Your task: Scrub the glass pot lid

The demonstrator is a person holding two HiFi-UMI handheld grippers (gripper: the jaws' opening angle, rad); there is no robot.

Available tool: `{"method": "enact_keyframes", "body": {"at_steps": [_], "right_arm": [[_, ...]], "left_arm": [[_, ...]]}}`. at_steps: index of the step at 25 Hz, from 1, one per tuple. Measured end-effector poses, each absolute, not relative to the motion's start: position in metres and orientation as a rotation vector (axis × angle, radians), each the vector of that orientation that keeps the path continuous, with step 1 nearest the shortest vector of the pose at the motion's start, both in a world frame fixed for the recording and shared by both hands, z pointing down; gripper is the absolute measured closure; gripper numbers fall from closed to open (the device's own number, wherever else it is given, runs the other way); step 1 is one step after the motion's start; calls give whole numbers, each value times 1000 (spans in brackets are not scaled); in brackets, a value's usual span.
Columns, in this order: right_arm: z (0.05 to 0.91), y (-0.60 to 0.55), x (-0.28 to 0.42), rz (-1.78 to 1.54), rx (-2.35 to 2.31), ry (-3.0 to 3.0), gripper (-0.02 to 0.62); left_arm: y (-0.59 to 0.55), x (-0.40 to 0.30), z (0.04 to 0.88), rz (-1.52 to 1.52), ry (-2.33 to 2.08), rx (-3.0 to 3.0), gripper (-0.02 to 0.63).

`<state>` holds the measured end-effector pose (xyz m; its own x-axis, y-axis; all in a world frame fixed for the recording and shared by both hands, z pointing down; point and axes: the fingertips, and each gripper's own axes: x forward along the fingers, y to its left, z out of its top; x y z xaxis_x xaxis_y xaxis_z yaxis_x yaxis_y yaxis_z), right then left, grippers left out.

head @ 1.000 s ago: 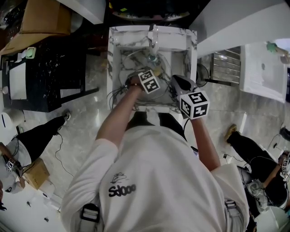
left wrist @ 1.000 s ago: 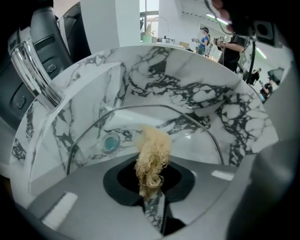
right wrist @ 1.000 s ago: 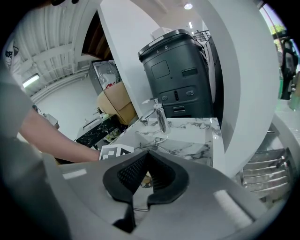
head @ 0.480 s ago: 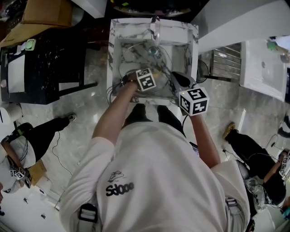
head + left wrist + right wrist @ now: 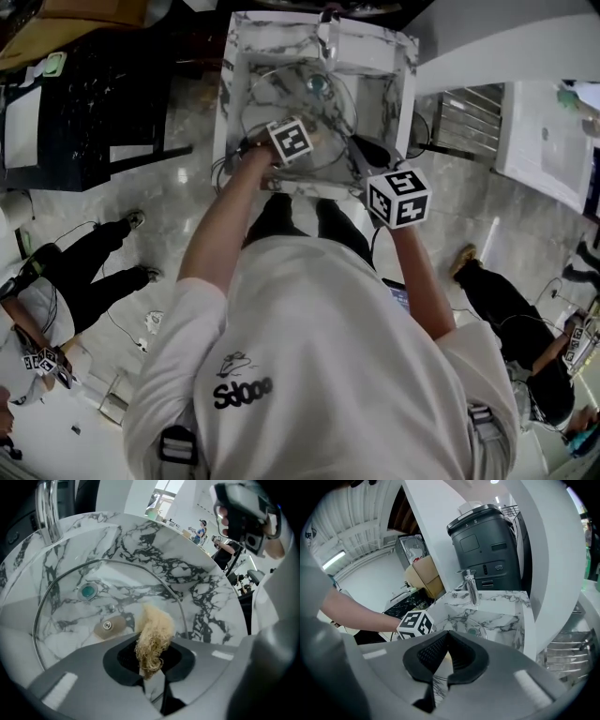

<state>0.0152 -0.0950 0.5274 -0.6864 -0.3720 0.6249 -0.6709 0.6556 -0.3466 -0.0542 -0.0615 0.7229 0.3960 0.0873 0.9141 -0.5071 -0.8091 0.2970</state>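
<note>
Straw-yellow scrubber [image 5: 152, 637], sink [image 5: 206, 597] — black-veined white marble

Bright daylight, fisheye warp, dark corners

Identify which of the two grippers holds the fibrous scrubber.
The left gripper: a tan loofah scrubber sticks out between its jaws; the right gripper carries none.

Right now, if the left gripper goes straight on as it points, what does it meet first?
Most likely the glass lid: the loofah in the left gripper's jaws points at its pane, with the marble sink behind. Whether they touch already is unclear.
</note>
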Motion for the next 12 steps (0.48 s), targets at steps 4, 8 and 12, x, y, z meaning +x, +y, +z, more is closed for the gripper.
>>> {"method": "enact_keyframes", "body": {"at_steps": [4,8,12], "right_arm": [[535,-90,15,779,768,-2347,592],[539,-97,15,776,764,-2345,592],[538,-105,15,779,770,-2354,592]], "left_arm": [[-56,-67,725,1375,-434,1955,558],[-59,-86,728,1298,-558,1770,560],[-68,-112,729,1230,-702,1592,562]]}}
